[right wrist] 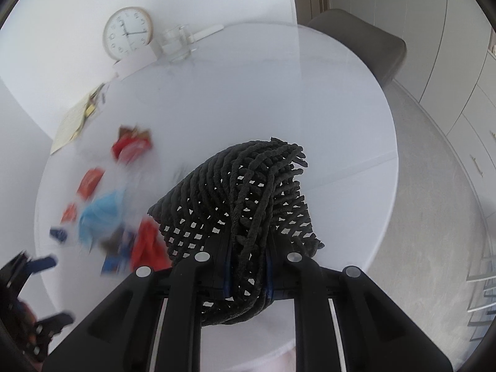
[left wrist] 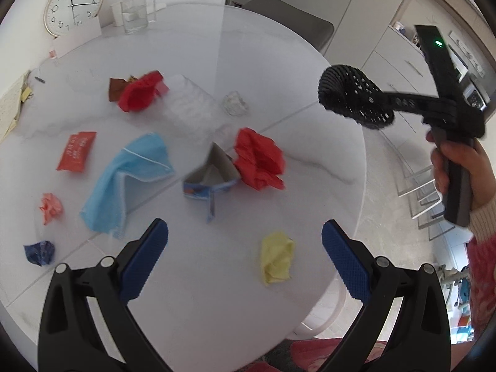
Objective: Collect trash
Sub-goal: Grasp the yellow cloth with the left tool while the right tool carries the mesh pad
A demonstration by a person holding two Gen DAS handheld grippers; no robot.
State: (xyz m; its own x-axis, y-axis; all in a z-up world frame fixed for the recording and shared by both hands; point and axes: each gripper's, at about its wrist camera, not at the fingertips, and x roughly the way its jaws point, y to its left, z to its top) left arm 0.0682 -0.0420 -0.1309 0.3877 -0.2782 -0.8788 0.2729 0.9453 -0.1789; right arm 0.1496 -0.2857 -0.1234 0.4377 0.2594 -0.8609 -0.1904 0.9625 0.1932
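Left gripper [left wrist: 245, 241] held above the near edge of the round white table [left wrist: 310, 99], jaws spread wide, blue pads [left wrist: 148, 257] bare, nothing between them. Right gripper [right wrist: 248, 266] clamped tight on a black knitted mesh bag [right wrist: 248, 192], which bunches up between the jaws and bulges forward. In the left wrist view the same bag [left wrist: 356, 96] hangs in the air off the table's right edge, apart from the surface.

Trash on the table, near to far:
- Yellow crumpled paper [left wrist: 276, 257] close to the near edge, between the left jaws' line of sight.
- Dark blue crumpled wrapper [left wrist: 39, 252] at the near-left edge.
- Small pink crumpled paper [left wrist: 51, 207] just beyond it.
- Light blue face mask [left wrist: 127, 183], lying loose, left of centre.
- Torn blue-and-grey carton [left wrist: 210, 179], opened out, at centre, touching a red crumpled tissue [left wrist: 259, 158] on its right.
- Flat red packet [left wrist: 76, 152] toward the left edge.
- Clear plastic tray [left wrist: 192, 105] and a small clear cup [left wrist: 235, 103] beyond the centre; blurred.
- Second red crumpled tissue [left wrist: 139, 91] with a brown wrapper [left wrist: 116, 88] touching its left side.

Far edge: glass pitcher [left wrist: 135, 14] and round wall clock [left wrist: 73, 4] leaning upright. Papers [left wrist: 11, 108] at the far-left edge. Grey chair [left wrist: 291, 21] behind the table.

Right wrist view heavily motion-blurred on the trash side.
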